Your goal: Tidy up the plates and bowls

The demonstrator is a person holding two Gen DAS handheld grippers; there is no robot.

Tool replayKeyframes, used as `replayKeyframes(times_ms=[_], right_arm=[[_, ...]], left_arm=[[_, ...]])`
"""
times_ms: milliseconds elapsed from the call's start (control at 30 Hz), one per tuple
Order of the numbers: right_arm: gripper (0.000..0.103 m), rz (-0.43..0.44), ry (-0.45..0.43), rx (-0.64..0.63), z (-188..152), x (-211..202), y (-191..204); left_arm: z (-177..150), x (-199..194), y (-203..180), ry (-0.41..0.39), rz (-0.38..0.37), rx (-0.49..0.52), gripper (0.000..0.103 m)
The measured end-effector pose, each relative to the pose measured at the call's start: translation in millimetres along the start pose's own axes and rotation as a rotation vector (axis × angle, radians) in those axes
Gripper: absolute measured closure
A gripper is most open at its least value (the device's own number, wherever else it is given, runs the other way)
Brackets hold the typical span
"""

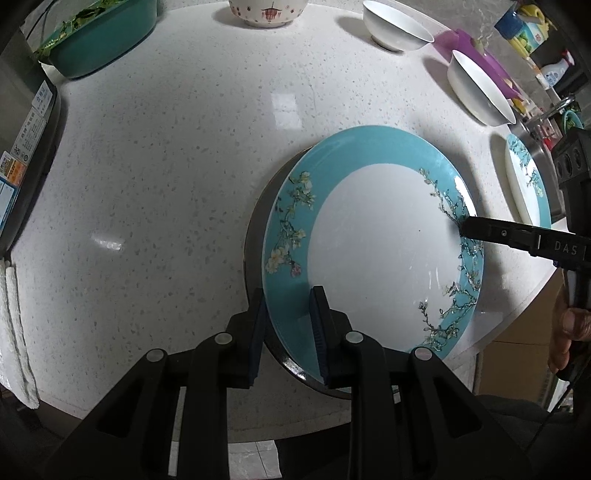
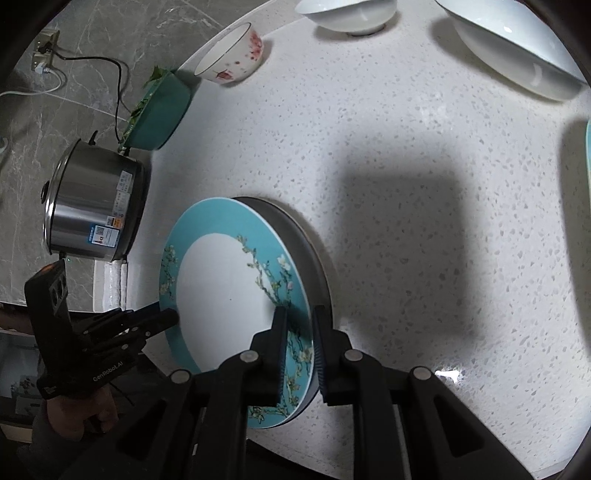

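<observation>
Left gripper [image 1: 288,328] is clamped on the near rim of the round turquoise-rimmed porcelain plate with a white centre and blossom-branch print [image 1: 373,236]. Right gripper [image 2: 300,349] is clamped on the opposite rim of the same plate. The plate sits over a dark round plate [image 1: 258,236] on the white speckled stone counter [image 1: 166,166], tilted, and I can't tell if it's fully seated.

To do it well: lower both sides evenly, centre it on the dark plate, let go only once it lies flat, and loosen both grips together so it doesn't slide.

Further off: a matching turquoise plate [image 1: 526,181] near the counter edge, two plain white bowls [image 1: 480,88] [image 1: 395,24], a white bowl with red flower print [image 2: 232,55], a teal plastic tub of greens [image 1: 99,33], and a steel pot [image 2: 92,206].

Writing: "DAS" on the right gripper's finger in the left wrist view, "GenRobot.AI" on the left gripper's body in the right wrist view. The pot's stickers are too small to read.
</observation>
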State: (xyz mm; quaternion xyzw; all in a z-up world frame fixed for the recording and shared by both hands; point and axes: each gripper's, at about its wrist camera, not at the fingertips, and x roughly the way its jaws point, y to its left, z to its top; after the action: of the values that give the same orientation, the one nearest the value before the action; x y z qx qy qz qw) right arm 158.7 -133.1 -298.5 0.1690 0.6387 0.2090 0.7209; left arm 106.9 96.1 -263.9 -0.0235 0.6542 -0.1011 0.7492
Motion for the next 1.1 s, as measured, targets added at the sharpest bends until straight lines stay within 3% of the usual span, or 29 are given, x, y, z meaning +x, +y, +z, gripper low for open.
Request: replayKeyframes(times_ms=[400,567,600,633,667,867,900,1000,1100], right_arm=[[0.074,-0.267,-0.043,-0.273,-13.4,9.9,45.2],[0.063,-0.292,-0.057,-0.289,-14.3,12.1,50.3],[0.054,-0.29,-0.063,-0.284,-13.8,12.5,51.4],[0.044,-0.293,-0.071,-0.276,-13.3,12.7,51.6],[0.041,-0.297,-0.078,-0.271,-13.1,12.3,51.8],[0.039,-0.289,-0.107,-0.222,-10.6,6.6,47.8],[0.035,-0.283,-0.119,-0.21,-10.2,3.2,46.1],[0.017,-0.261,-0.168,-0.157,-9.6,-12.1,38.8],[0.013,-0.138,-0.225,-0.069,-12.2,-37.4,25.0]], left_arm=[[-3.1,5.1,-17.4,-0.054,0.108,0.102,0.08],[-3.5,5.4,-15.1,-0.076,0.114,0.095,0.077],[-3.0,4.7,-13.0,-0.086,0.119,0.087,0.07],[-6.2,1.3,-9.9,-0.094,0.122,0.082,0.054],[-6.4,0.0,-6.9,-0.101,0.121,0.078,0.047],[5.0,-12.5,8.2,-0.14,0.078,0.046,0.043],[8.0,-17.9,9.1,-0.161,0.053,0.041,0.042],[25.3,-35.7,3.3,-0.227,-0.037,0.066,0.023],[47.5,-46.2,-14.3,-0.252,-0.181,0.114,0.005]])
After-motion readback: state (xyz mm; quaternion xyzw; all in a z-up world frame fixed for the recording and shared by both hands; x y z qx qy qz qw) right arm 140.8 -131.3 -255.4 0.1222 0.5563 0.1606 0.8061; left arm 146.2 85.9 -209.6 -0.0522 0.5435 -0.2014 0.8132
